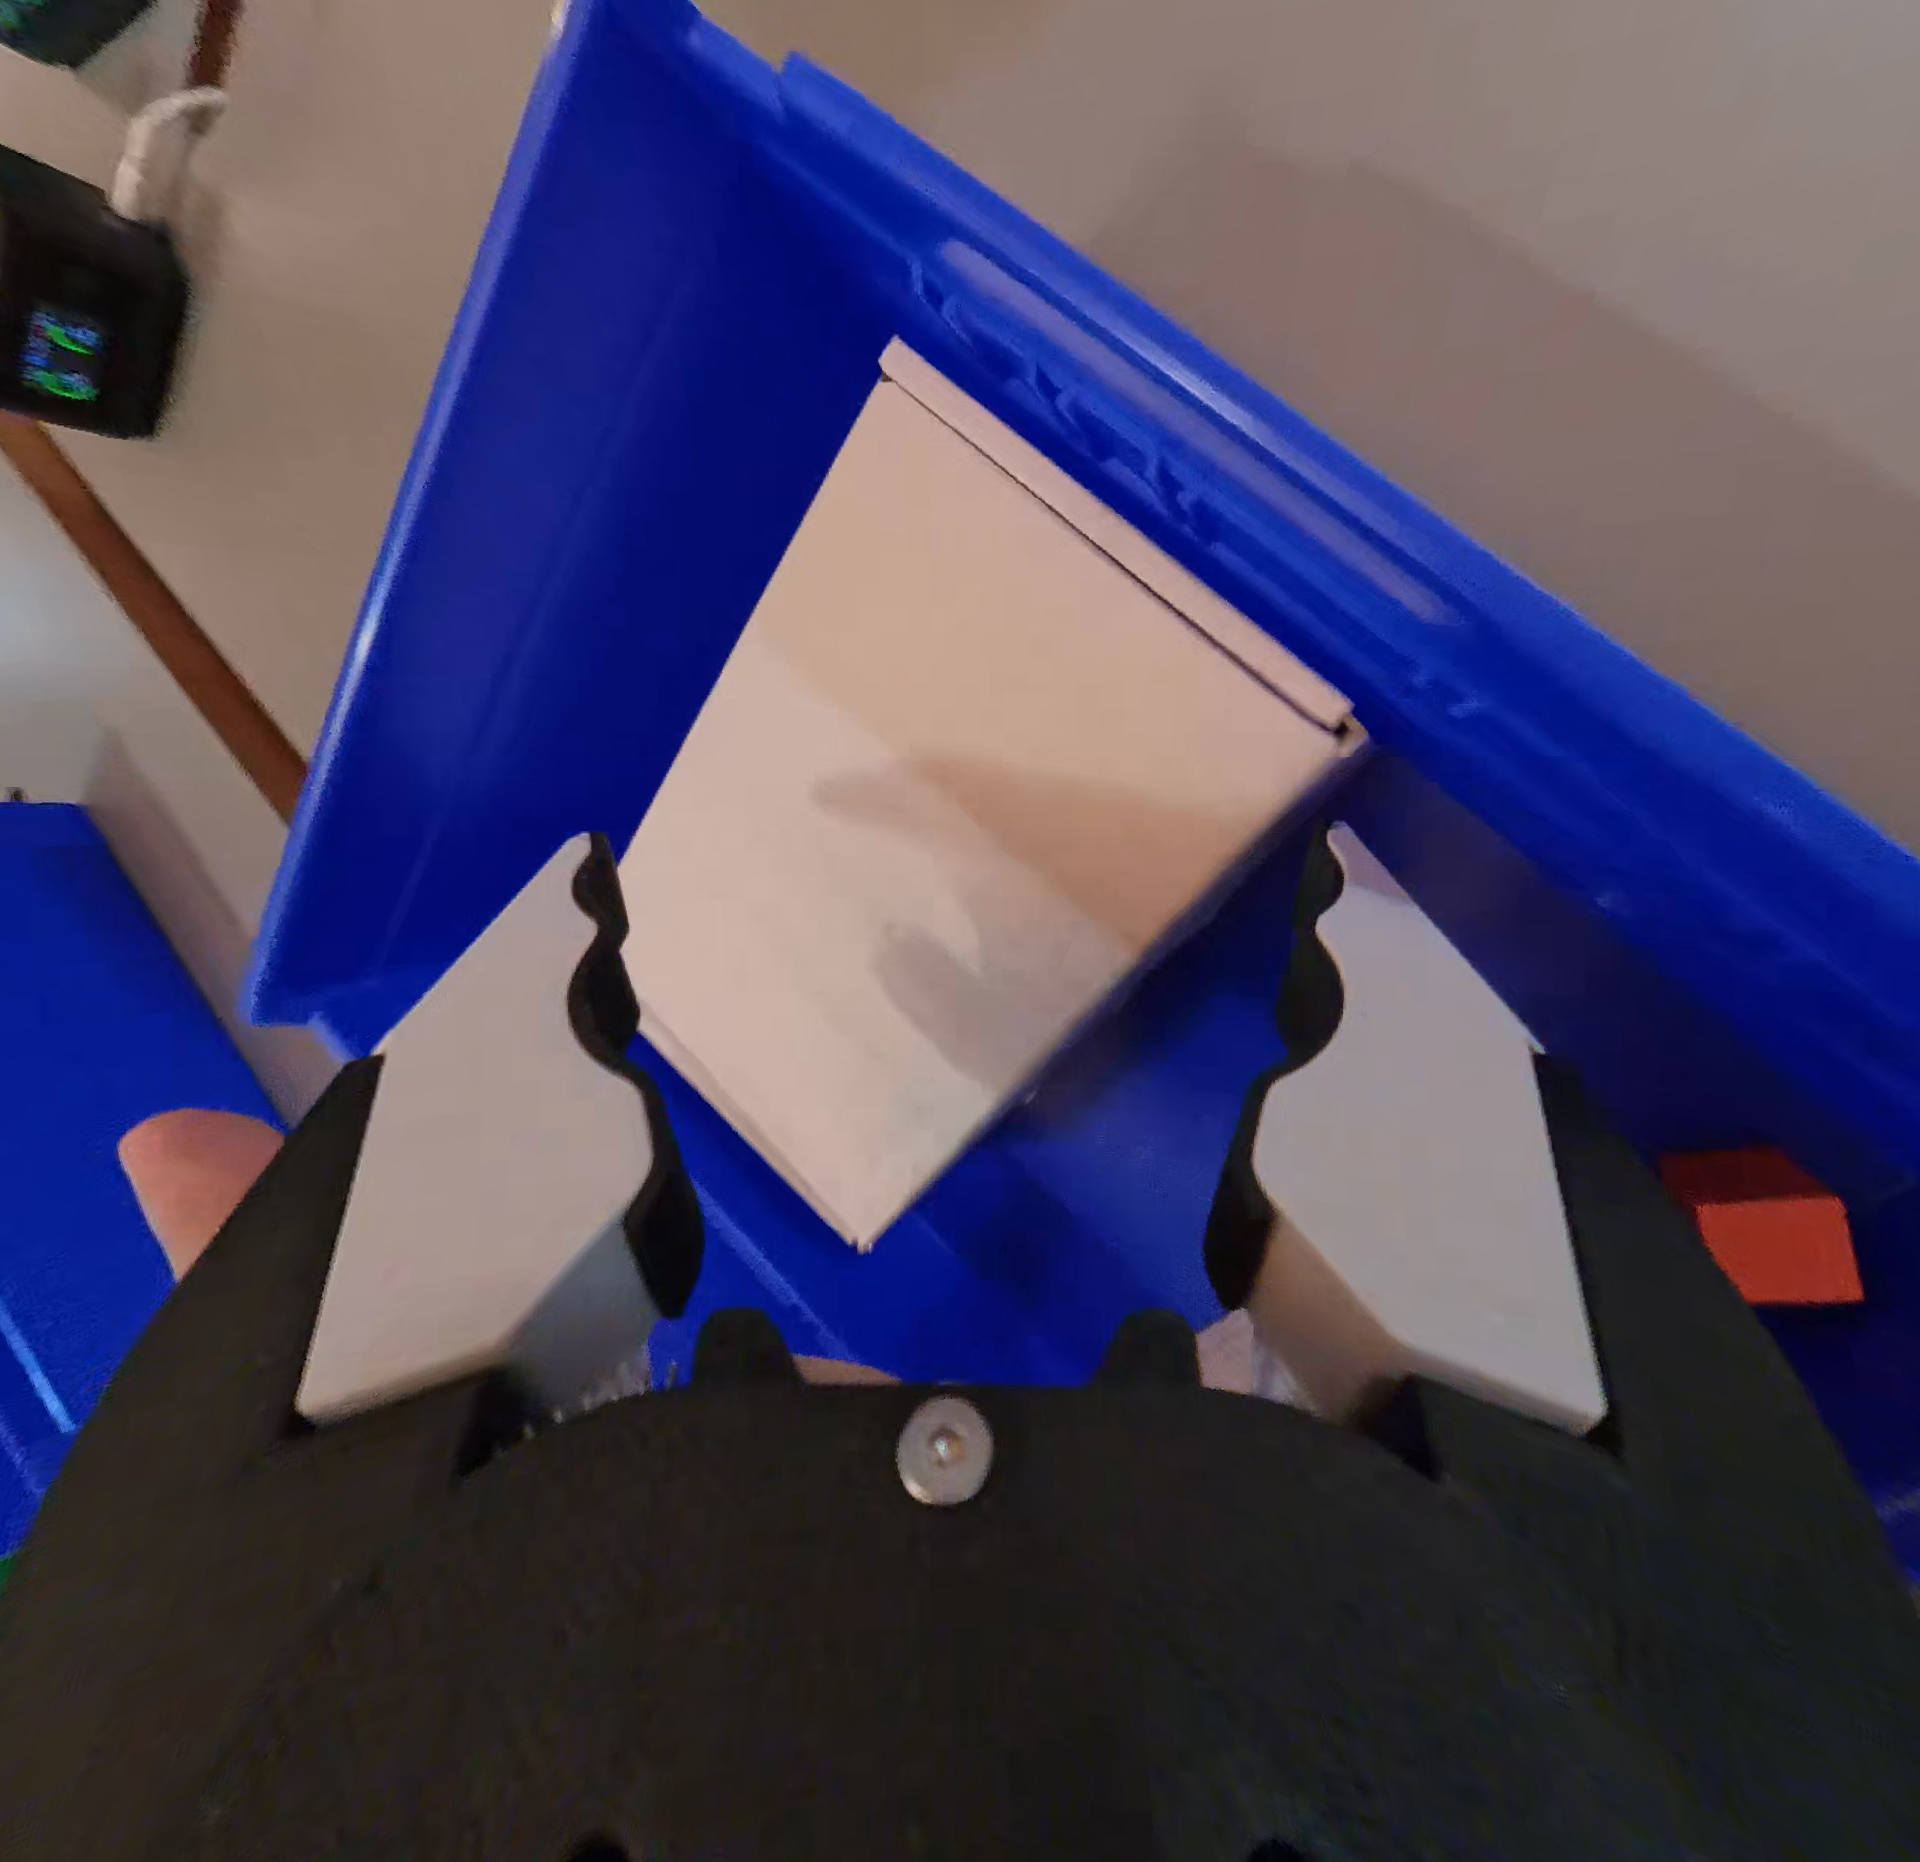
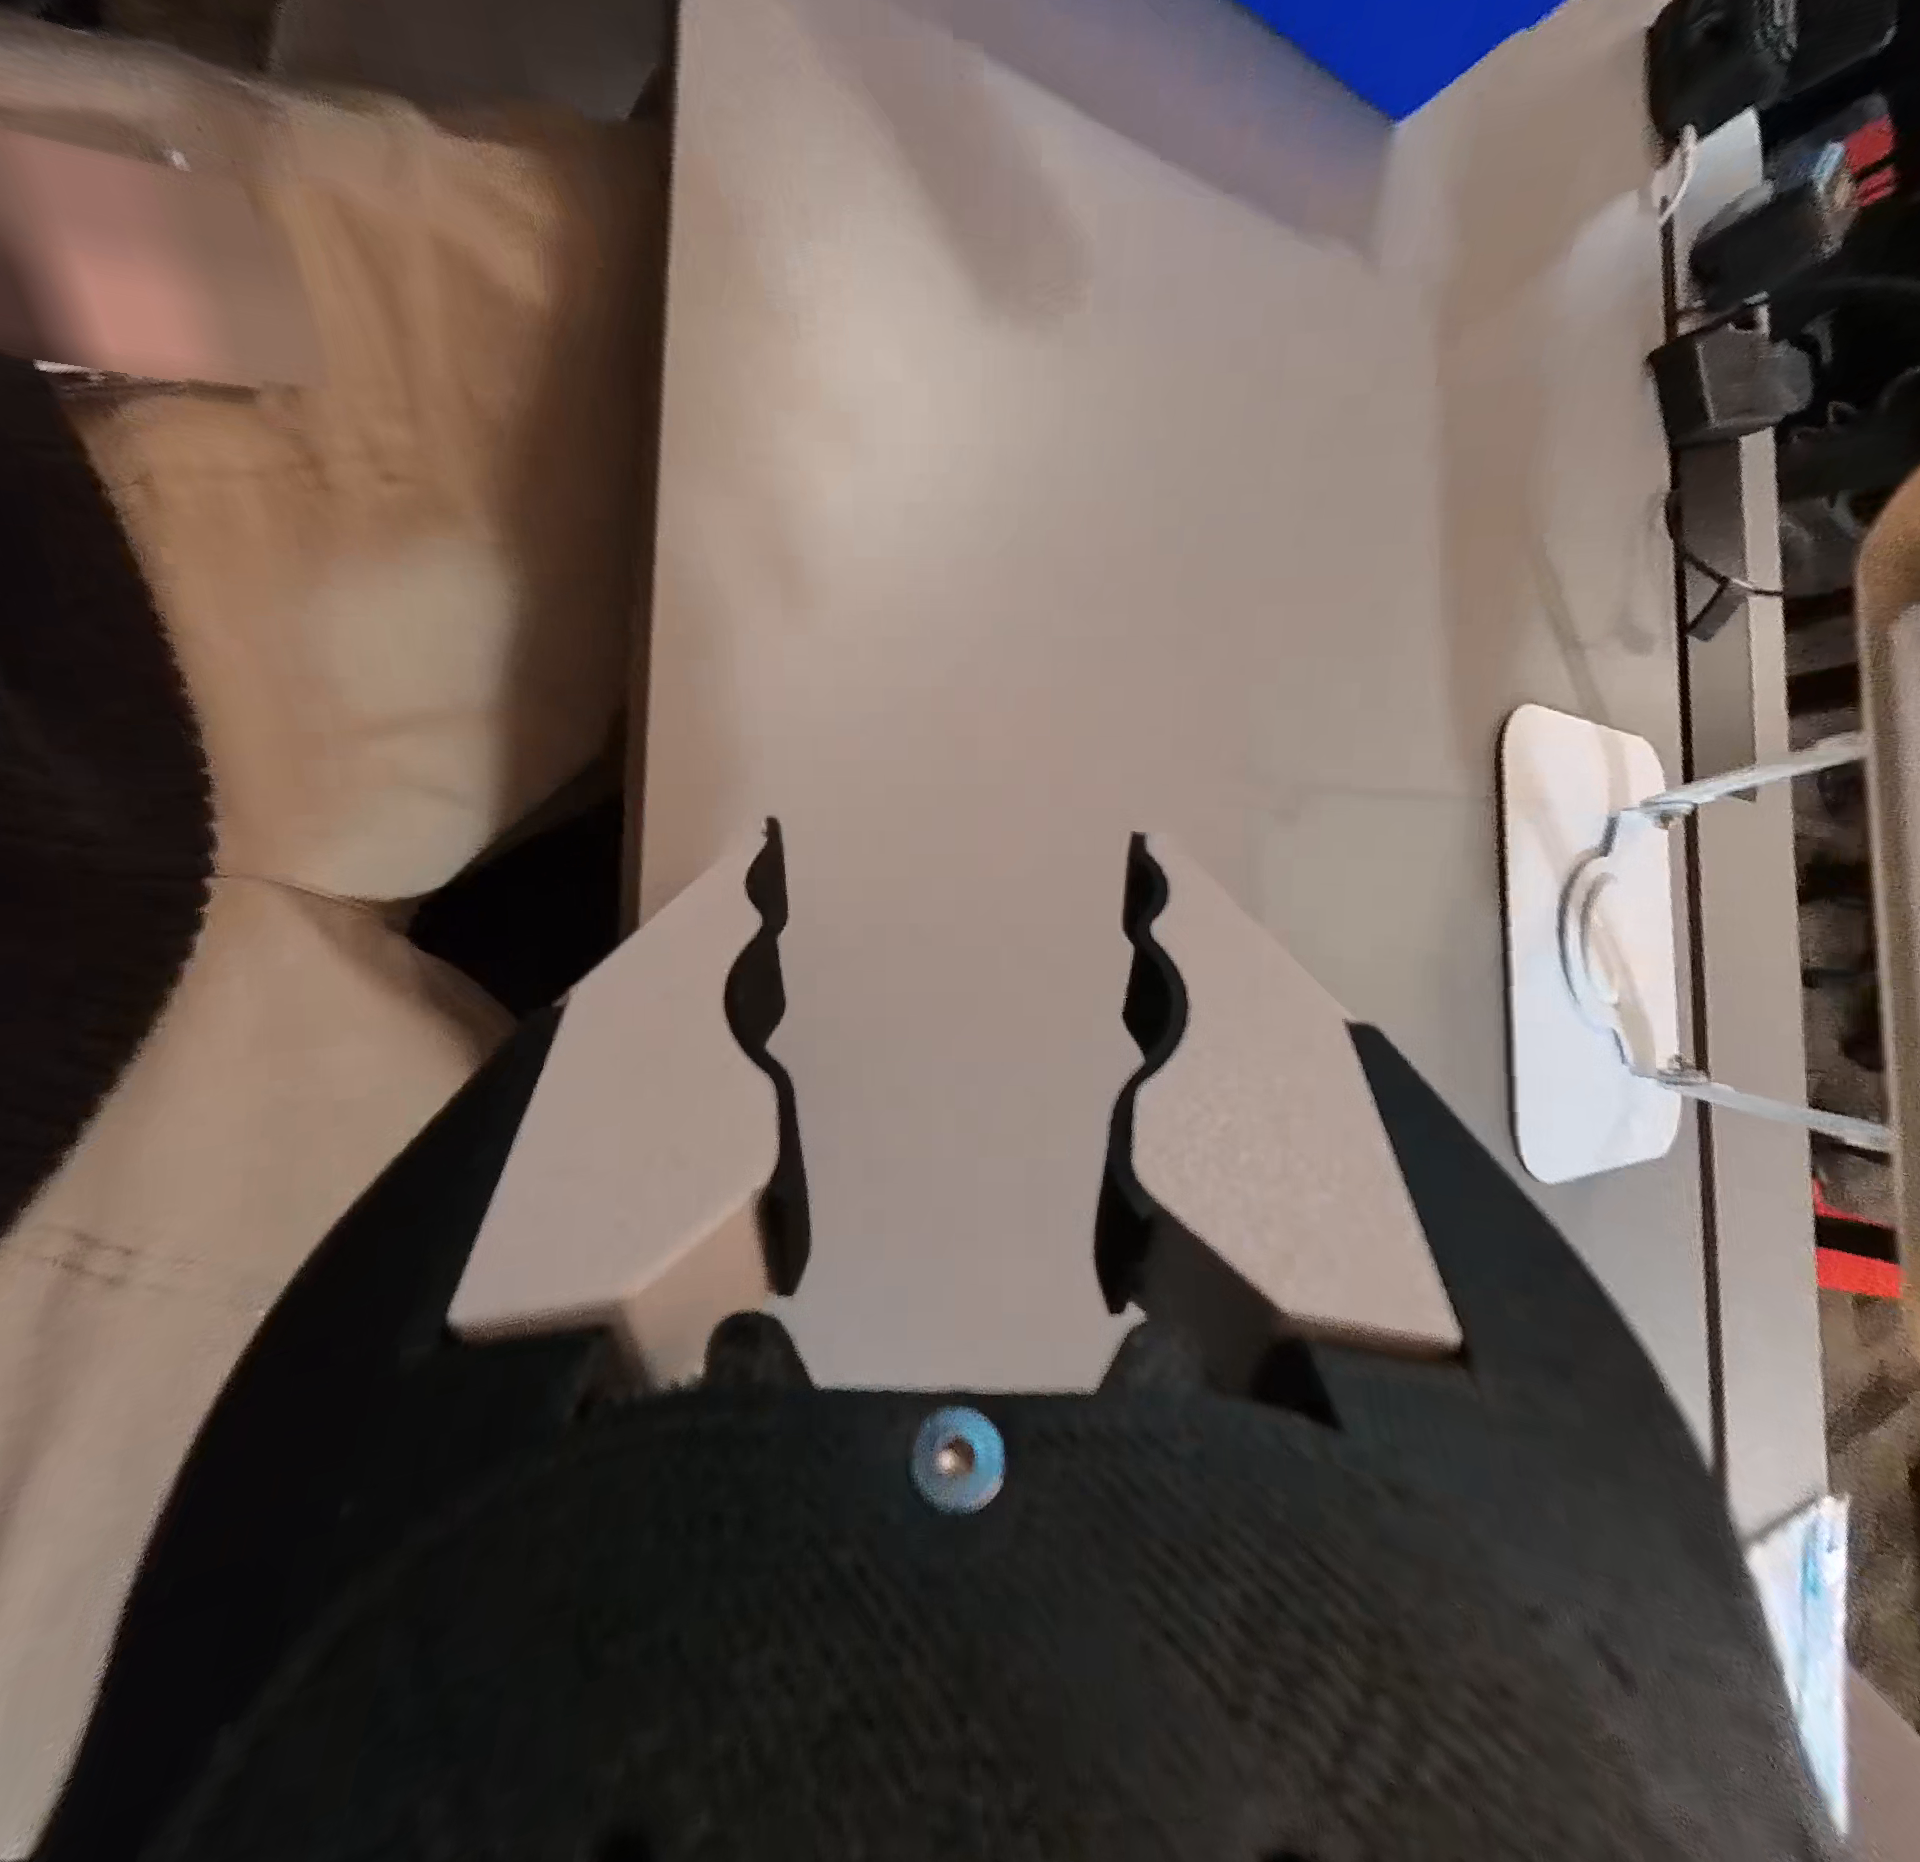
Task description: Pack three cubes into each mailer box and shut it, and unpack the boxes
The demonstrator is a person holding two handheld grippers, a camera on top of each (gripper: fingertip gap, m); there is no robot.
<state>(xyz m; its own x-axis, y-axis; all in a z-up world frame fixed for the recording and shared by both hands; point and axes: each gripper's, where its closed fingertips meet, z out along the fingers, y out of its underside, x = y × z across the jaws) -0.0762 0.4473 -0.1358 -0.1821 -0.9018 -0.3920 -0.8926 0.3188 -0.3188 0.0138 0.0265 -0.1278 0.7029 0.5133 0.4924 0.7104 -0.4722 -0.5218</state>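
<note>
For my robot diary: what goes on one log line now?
left gripper: open, empty | mailer box: shut, in blue bin | right gripper: open, empty

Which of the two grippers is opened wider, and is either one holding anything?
The left gripper is wider: its fingers spread over the white mailer box in the blue bin. The right gripper has a narrower gap. Both are empty.

A pale worktop (image 1: pixel 1351 150) carries a large blue bin (image 1: pixel 623 462); a white pad (image 2: pixel 1579 939) lies near its edge.
</note>
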